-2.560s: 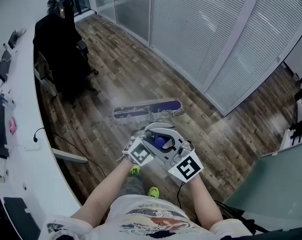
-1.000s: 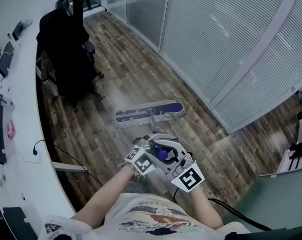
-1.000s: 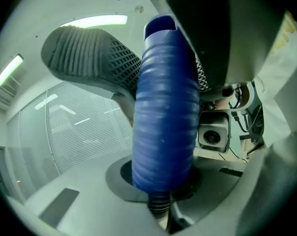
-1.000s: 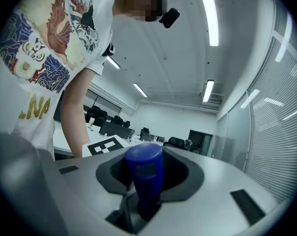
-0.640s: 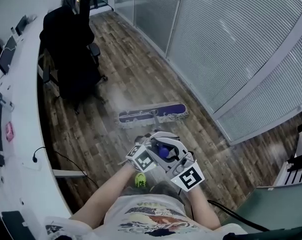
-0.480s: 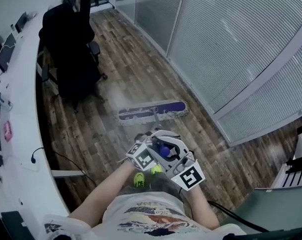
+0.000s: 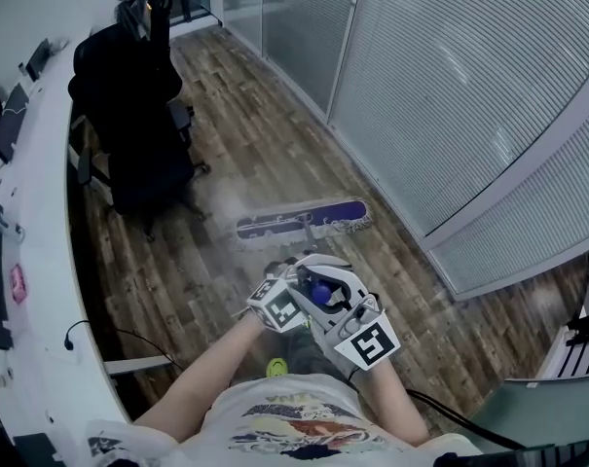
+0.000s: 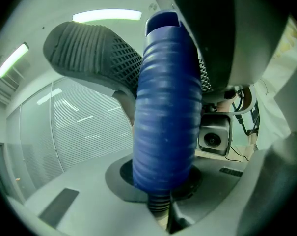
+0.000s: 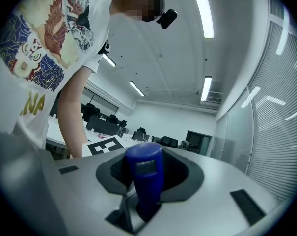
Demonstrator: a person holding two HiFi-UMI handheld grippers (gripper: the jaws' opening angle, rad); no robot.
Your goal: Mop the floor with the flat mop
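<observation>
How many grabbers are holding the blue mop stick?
2. The left gripper sits at the left of the blue mop handle, the right gripper at its right; both clamp it.

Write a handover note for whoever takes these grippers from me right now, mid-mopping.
Left gripper: shut on the mop handle's blue grip.
Right gripper: shut on the same grip, near its top end.
Mop head: flat on the wood floor, just ahead, between the black office chair and the glass wall.
Done: cannot tell how much is mopped.
Left: mop the rest of the floor.
</observation>
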